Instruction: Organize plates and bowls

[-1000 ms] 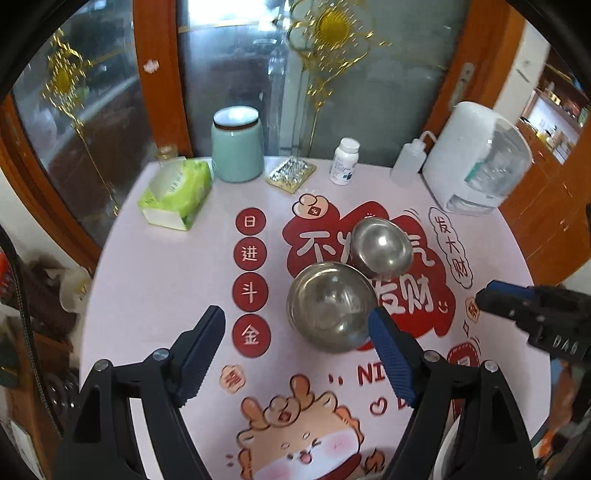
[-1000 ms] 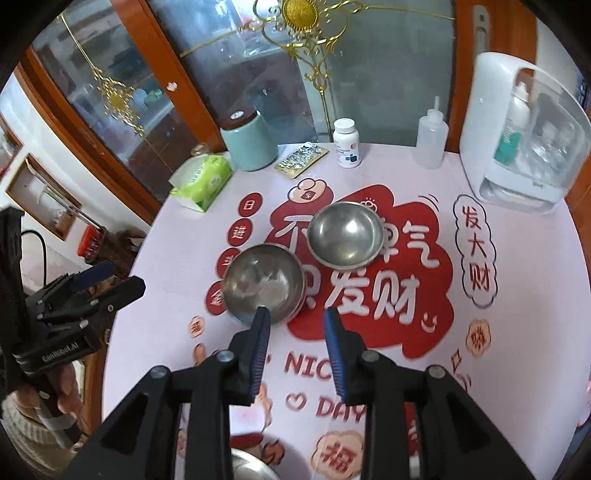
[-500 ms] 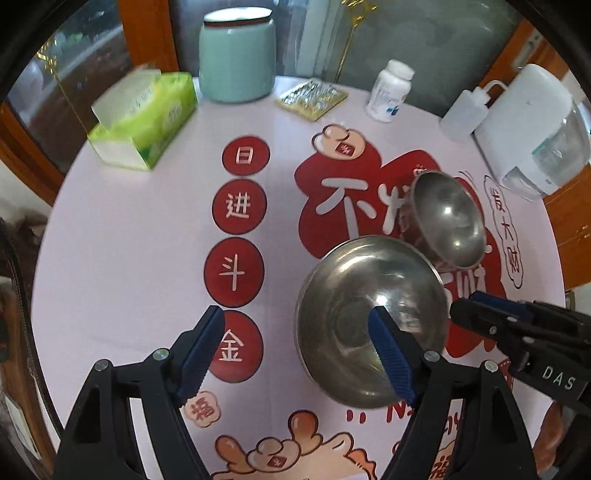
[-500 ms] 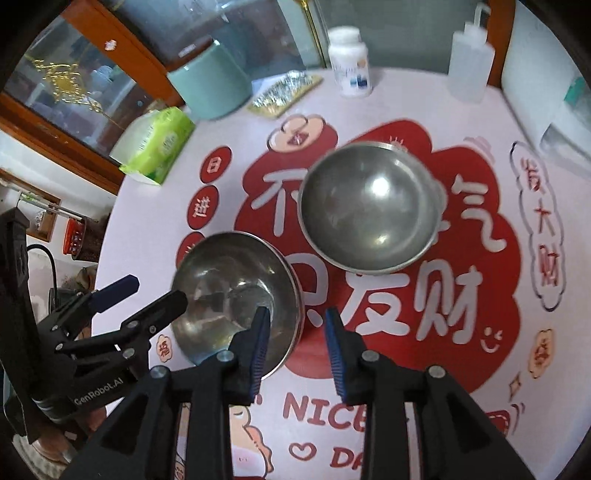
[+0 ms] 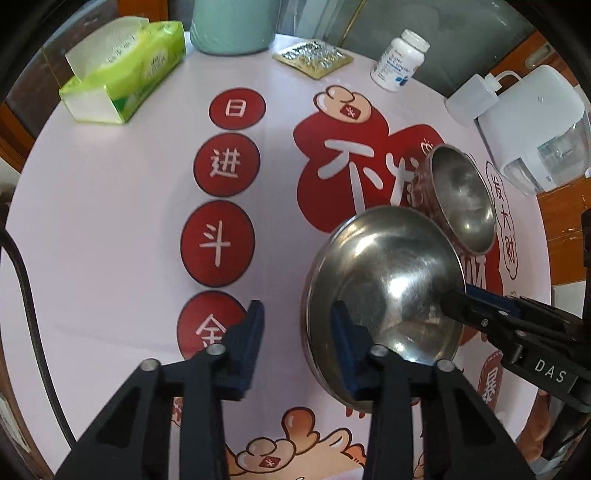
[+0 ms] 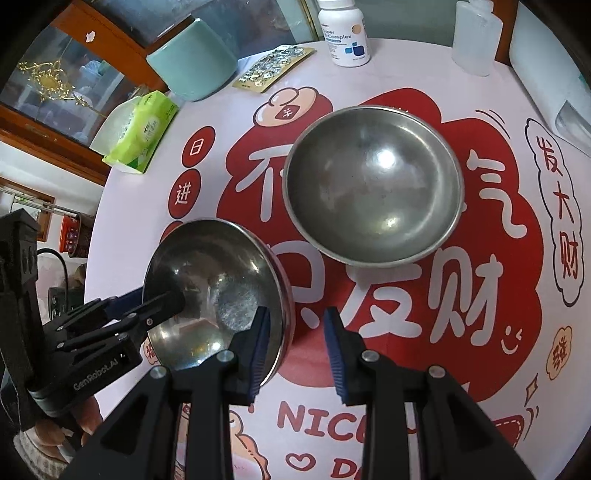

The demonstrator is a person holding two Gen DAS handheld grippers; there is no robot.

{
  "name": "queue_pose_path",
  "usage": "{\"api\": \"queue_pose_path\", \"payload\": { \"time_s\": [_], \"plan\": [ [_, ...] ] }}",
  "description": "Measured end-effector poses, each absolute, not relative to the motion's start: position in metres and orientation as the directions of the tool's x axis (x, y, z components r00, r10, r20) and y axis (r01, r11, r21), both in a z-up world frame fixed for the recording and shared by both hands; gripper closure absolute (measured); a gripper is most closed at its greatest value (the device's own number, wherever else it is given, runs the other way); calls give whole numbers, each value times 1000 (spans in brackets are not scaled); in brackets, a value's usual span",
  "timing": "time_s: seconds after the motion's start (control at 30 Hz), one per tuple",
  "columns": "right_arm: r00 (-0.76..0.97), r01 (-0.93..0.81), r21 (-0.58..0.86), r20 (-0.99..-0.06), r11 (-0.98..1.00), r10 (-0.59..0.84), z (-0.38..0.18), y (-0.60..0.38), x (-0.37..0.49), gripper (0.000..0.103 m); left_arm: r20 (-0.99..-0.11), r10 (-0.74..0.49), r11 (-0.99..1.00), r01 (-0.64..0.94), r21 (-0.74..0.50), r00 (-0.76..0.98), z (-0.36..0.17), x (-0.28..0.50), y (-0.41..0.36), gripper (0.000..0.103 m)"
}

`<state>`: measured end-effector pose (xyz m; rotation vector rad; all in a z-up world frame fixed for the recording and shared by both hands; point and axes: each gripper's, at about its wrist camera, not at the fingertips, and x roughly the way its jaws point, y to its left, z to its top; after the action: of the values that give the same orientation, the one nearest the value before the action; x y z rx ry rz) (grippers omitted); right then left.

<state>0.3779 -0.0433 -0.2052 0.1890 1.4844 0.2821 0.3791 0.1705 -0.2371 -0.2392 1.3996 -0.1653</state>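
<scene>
Two steel bowls sit on the printed tablecloth. The near bowl (image 5: 388,280) (image 6: 214,266) has both grippers at its rim. My left gripper (image 5: 297,325) (image 6: 151,297) straddles its left rim, one finger outside and one inside. Its jaws are closing, with a gap still showing on each side of the rim. My right gripper (image 6: 295,328) (image 5: 461,297) straddles the opposite rim, jaws narrow, pads not touching the metal. The far bowl (image 5: 461,199) (image 6: 373,184) stands just behind, close to the near one.
Along the back of the round table stand a green tissue pack (image 5: 125,70), a teal jar (image 5: 232,26), a foil blister pack (image 5: 314,57), a white pill bottle (image 5: 399,61), a squeeze bottle (image 5: 469,99) and a white appliance (image 5: 532,122).
Both grippers have come down onto the near bowl, one on each side of it. The left jaws have narrowed from wide apart to a small gap around the rim.
</scene>
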Motion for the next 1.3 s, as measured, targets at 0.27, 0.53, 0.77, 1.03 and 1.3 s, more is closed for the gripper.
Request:
{"api": "queue_pose_path", "payload": {
  "time_s": [0.27, 0.53, 0.77, 1.03, 1.3],
  "plan": [
    [41, -77, 296, -953, 952, 299, -208, -36, 375, 94, -949, -281, 958, -19, -286, 145, -240, 374, 165, 94],
    [44, -78, 300, -952, 951, 304, -191, -35, 363, 94, -947, -288, 956, -11, -292, 139, -222, 361, 167, 94],
    [82, -88, 329, -938, 940, 336, -151, -41, 343, 94, -941, -299, 954, 18, -300, 160, -186, 335, 167, 93],
    [112, -104, 381, -913, 919, 391, -111, -54, 283, 93, -929, -329, 944, 42, -327, 170, -143, 274, 166, 92],
    [157, -123, 344, -919, 931, 361, -80, -60, 200, 93, -934, -302, 953, 71, -294, 188, -114, 198, 153, 92]
  ]
}}
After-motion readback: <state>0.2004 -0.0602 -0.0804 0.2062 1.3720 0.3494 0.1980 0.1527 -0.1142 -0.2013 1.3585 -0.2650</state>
